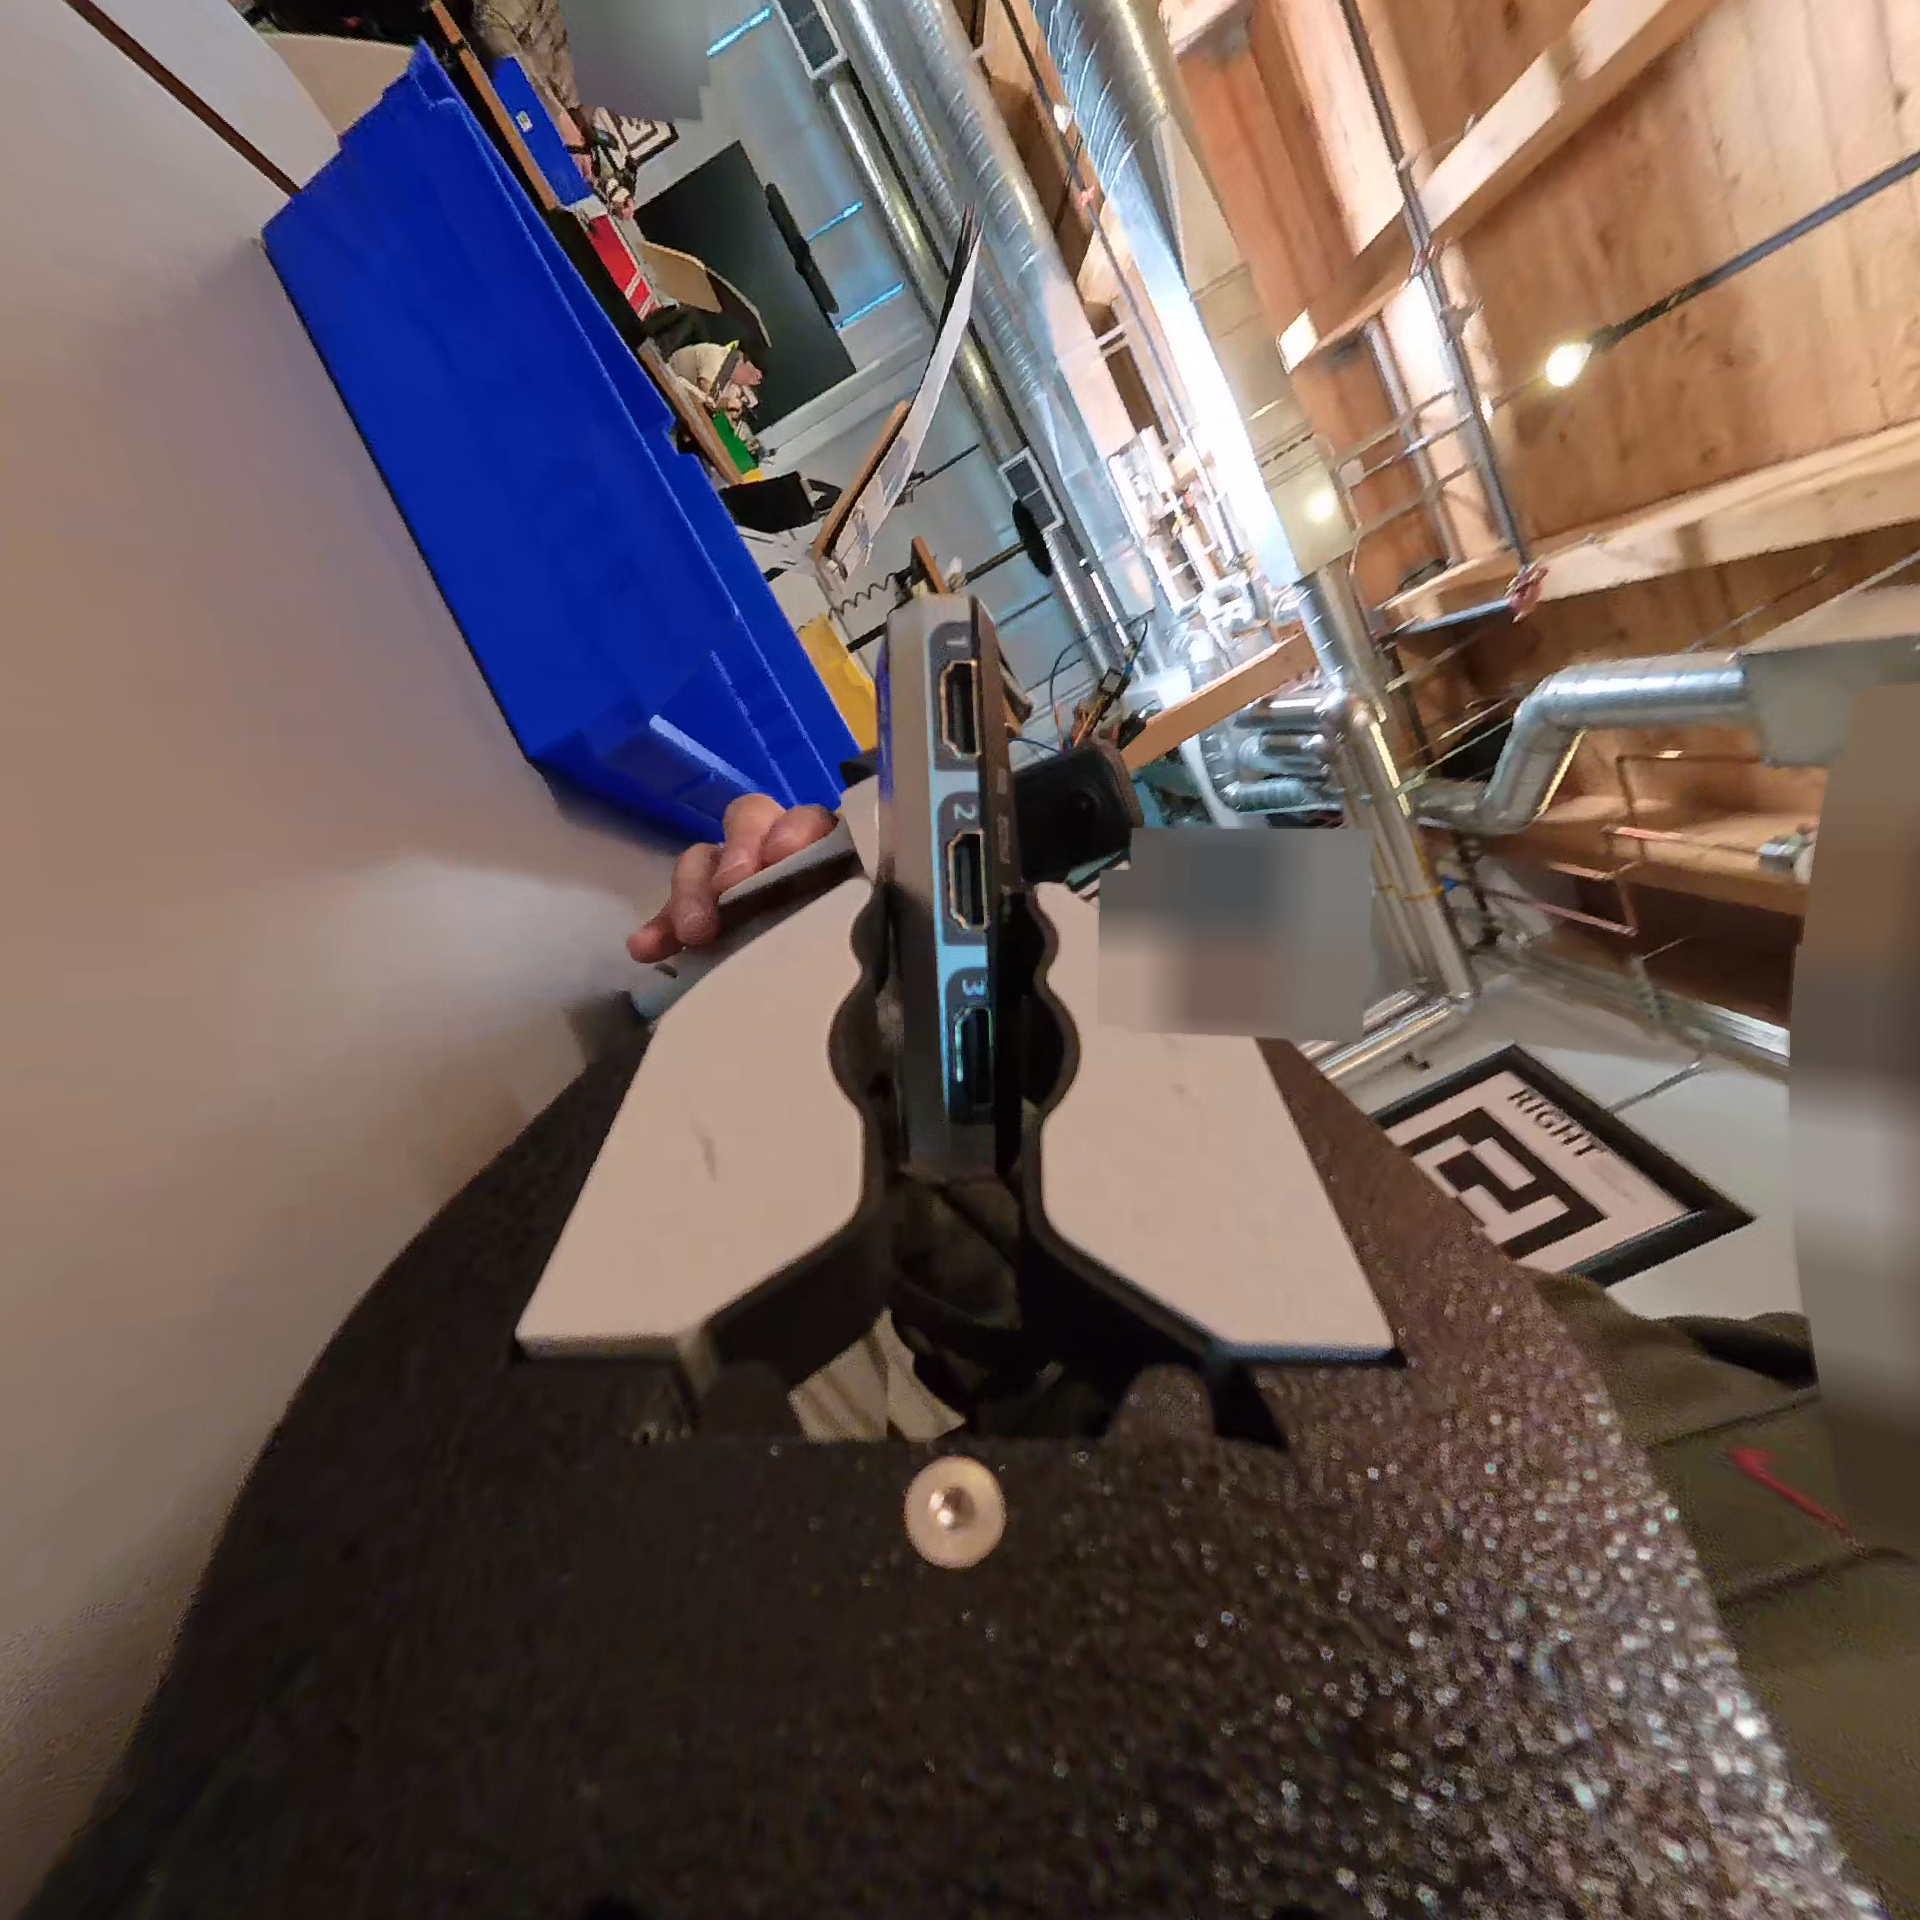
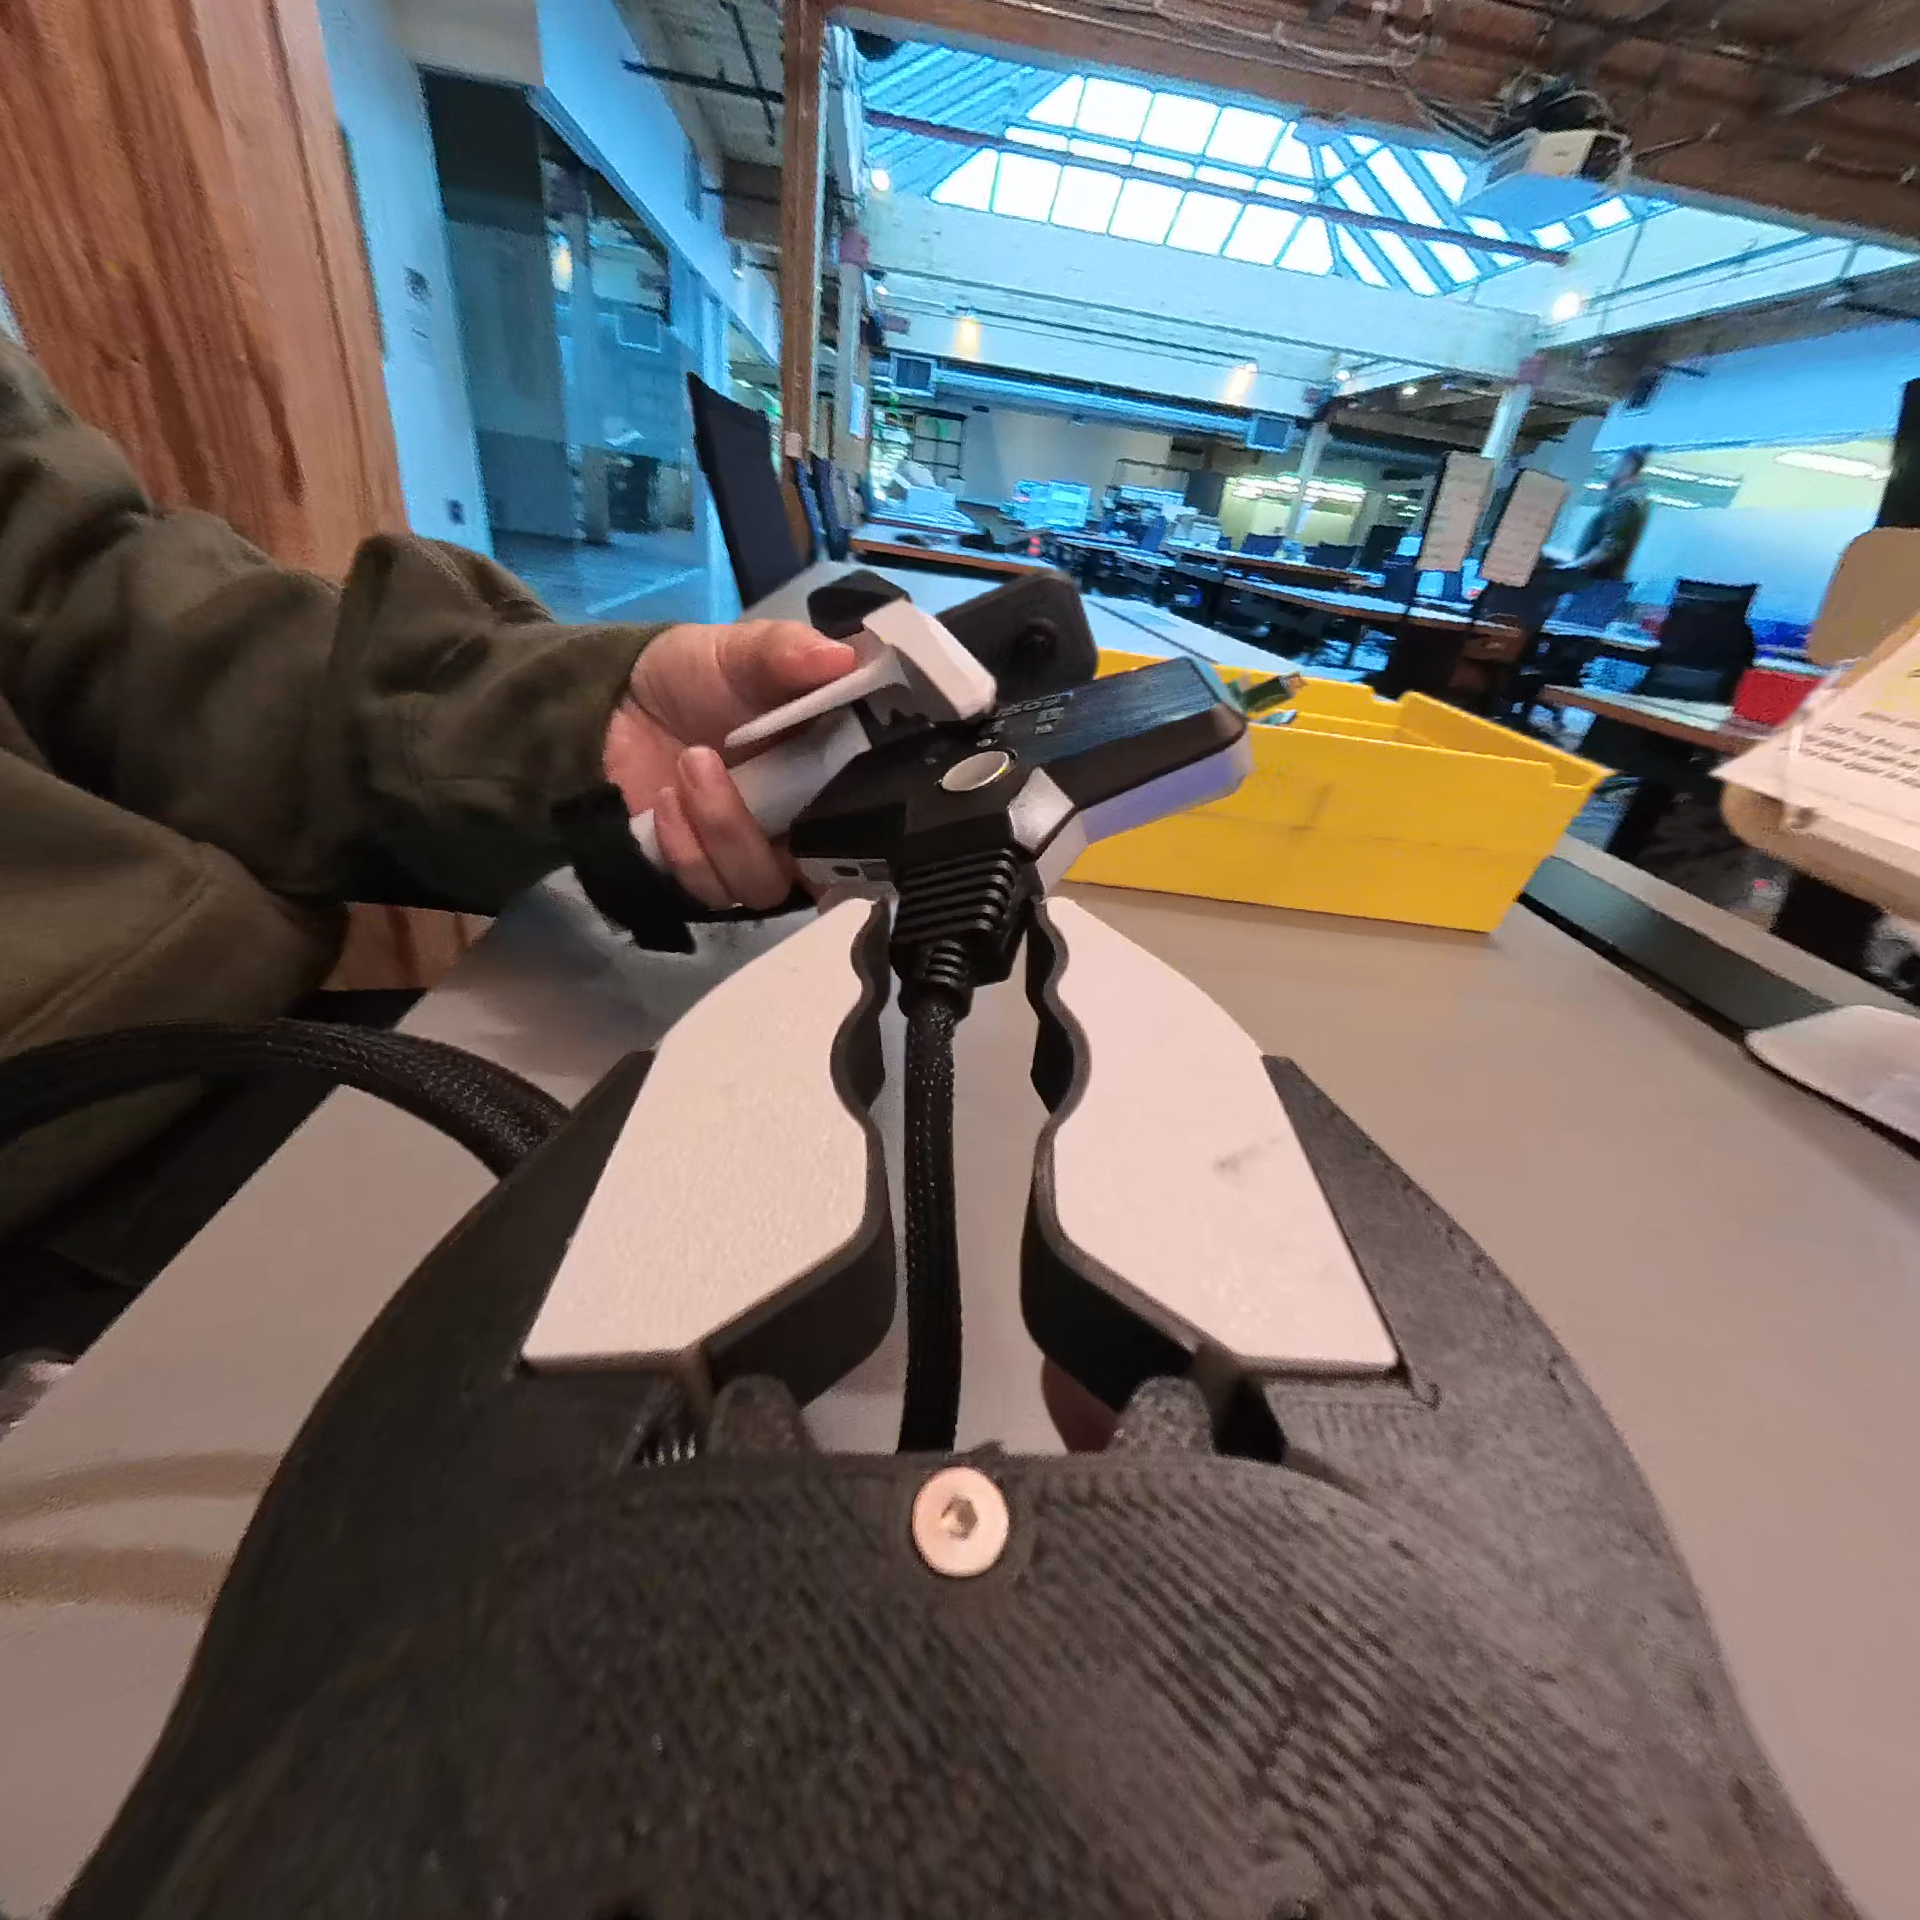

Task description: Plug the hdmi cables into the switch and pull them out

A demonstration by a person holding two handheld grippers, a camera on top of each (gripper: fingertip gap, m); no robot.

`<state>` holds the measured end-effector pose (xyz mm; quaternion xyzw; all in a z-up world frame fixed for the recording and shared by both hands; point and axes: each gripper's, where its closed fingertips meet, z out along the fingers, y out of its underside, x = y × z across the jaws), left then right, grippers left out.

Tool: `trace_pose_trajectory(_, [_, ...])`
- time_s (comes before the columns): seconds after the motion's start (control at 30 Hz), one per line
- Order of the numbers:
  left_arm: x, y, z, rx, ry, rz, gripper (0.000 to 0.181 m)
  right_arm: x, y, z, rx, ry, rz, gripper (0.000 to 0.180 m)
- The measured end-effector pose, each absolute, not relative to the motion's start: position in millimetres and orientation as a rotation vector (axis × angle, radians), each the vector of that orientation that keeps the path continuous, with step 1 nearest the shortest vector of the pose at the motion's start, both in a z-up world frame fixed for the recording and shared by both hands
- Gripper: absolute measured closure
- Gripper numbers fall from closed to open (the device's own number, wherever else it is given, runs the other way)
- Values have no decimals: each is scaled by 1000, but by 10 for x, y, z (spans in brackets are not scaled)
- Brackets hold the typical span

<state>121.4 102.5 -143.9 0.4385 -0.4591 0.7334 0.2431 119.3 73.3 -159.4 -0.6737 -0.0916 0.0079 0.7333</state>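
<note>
My left gripper [image 1: 951, 904] is shut on the HDMI switch [image 1: 961, 790], a flat dark box held edge-on. Three numbered ports face this camera and all look empty. In the right wrist view my right gripper [image 2: 958, 925] is shut on a black HDMI plug [image 2: 961, 883] with a braided cable [image 2: 930, 1195] running back between the fingers. The plug's tip meets the near edge of the switch [image 2: 1101, 717], which the left gripper [image 2: 1039, 727] holds above the table in a person's hand [image 2: 707, 748]. How deep the plug sits is hidden.
A blue bin [image 1: 499, 436] stands on the table beside the left gripper. A yellow bin [image 2: 1330, 821] sits on the grey table [image 2: 1455, 1195] behind the switch. Papers [image 2: 1849, 769] lie at the right edge. A green sleeve [image 2: 208, 727] fills the left side.
</note>
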Motion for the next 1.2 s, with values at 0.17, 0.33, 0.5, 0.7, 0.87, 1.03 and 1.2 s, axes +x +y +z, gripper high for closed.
trace_pose_trajectory(0.17, [1118, 1064, -1448, 1026, -1983, 2119, 151, 1129, 708, -1583, -1474, -217, 139, 155])
trace_pose_trajectory(0.33, [1031, 1142, -1350, 630, -2770, 2045, 107, 1048, 627, -1540, -1434, -256, 301, 155])
trace_pose_trajectory(0.5, [943, 1084, -1355, 282, -3006, 1911, 72, 1087, 583, -1491, -1393, -234, 396, 155])
trace_pose_trajectory(0.7, [963, 937, -1453, 141, -3080, 1825, 66, 992, 568, -1505, -1400, -288, 431, 155])
trace_pose_trajectory(0.87, [908, 795, -1654, 152, -2990, 1667, 57, 912, 639, -1599, -1478, -333, 415, 155])
trace_pose_trajectory(1.03, [955, 773, -1657, 222, -2997, 1774, 55, 952, 621, -1564, -1451, -311, 407, 156])
trace_pose_trajectory(1.2, [1048, 737, -1565, 367, -2959, 1962, 55, 989, 645, -1545, -1432, -298, 361, 156])
